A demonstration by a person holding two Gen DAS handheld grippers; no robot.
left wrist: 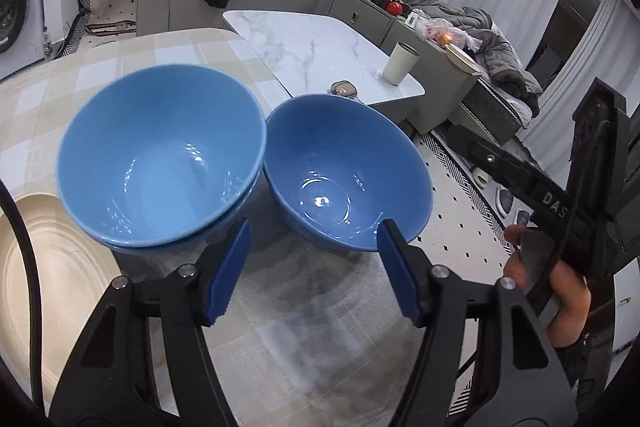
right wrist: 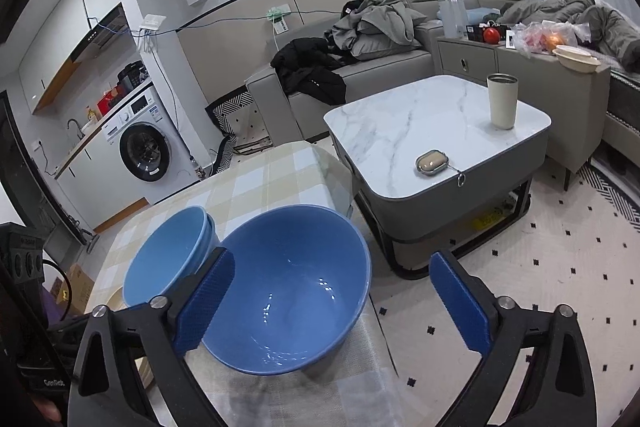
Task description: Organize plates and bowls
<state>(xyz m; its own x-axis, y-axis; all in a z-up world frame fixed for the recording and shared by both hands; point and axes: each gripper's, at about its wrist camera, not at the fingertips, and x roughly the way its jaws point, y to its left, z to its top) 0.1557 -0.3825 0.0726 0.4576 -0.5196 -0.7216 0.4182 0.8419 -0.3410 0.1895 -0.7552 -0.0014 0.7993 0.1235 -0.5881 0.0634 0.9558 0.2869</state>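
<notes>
Two light blue bowls [left wrist: 160, 155] sit stacked on the checked table [left wrist: 280, 327]. A single darker blue bowl [left wrist: 344, 175] stands right beside them, touching the stack. A cream plate [left wrist: 52, 283] lies at the left edge. My left gripper [left wrist: 314, 267] is open, just in front of the gap between the bowls, holding nothing. In the right wrist view the single bowl [right wrist: 288, 291] is close, with the stack [right wrist: 168, 259] behind left. My right gripper [right wrist: 332, 303] is open, its left finger [right wrist: 204, 303] by the bowl's near-left rim.
The table edge [right wrist: 384, 339] runs right beside the single bowl. A marble coffee table [right wrist: 420, 131] carries a cup [right wrist: 502, 101] and a small case [right wrist: 431, 162]. A sofa [right wrist: 360, 67] with clothes stands behind. The right gripper's body [left wrist: 560, 195] shows at the left view's right.
</notes>
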